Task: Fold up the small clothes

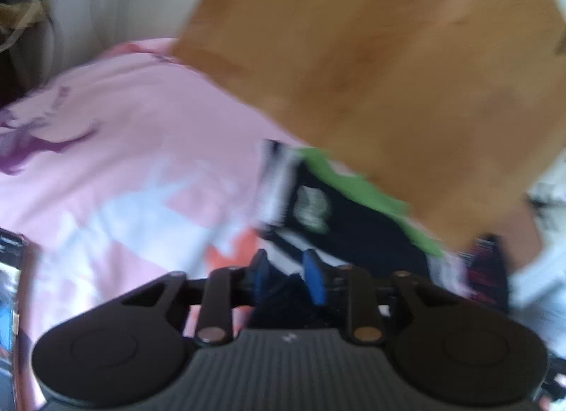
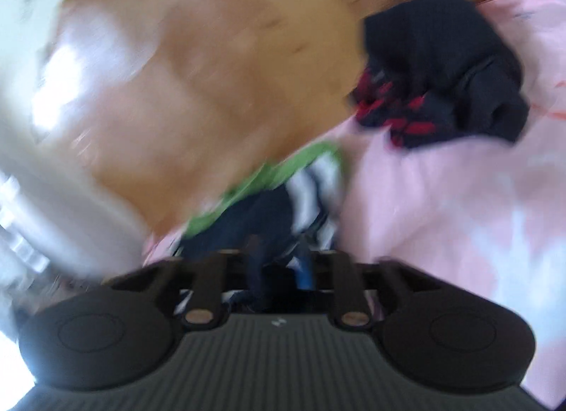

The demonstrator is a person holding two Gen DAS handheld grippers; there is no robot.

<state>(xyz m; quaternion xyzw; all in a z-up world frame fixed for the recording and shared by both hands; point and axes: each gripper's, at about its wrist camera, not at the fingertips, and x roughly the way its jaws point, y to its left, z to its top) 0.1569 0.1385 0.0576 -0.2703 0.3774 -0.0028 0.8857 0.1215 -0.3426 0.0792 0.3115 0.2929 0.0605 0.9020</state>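
Both views motion-blurred, so detail is soft.

Left wrist view: pink bedsheet (image 1: pixel 116 120) fills the left half, purple print at far left, white patches mid-left. A dark object edge at the lower left border, can't tell what it is. Wooden floor (image 1: pixel 389 57) takes the upper right. The task item, a navy garment (image 1: pixel 353 230) with white stripes, green trim and a pale logo patch, sits centre-right at the sheet's edge by the floor. Left gripper (image 1: pixel 288 274) at bottom centre: blue pads (image 1: pixel 315 280) stand apart with a gap, striped and navy cloth showing in it. Whether the pads press on the cloth, can't tell.

Right wrist view: floor (image 2: pixel 198 67) with glare fills the upper left; white blurred furniture at far left. The same navy garment (image 2: pixel 254 212) with green trim lies at centre, just ahead of the right gripper (image 2: pixel 279 266). Fingers are parted, dark cloth between them; grip or no grip, can't tell. Only this view shows clearly a second dark garment with red marks (image 2: pixel 442 74), bunched in the upper right on the sheet (image 2: pixel 460 205), apart from the navy one.
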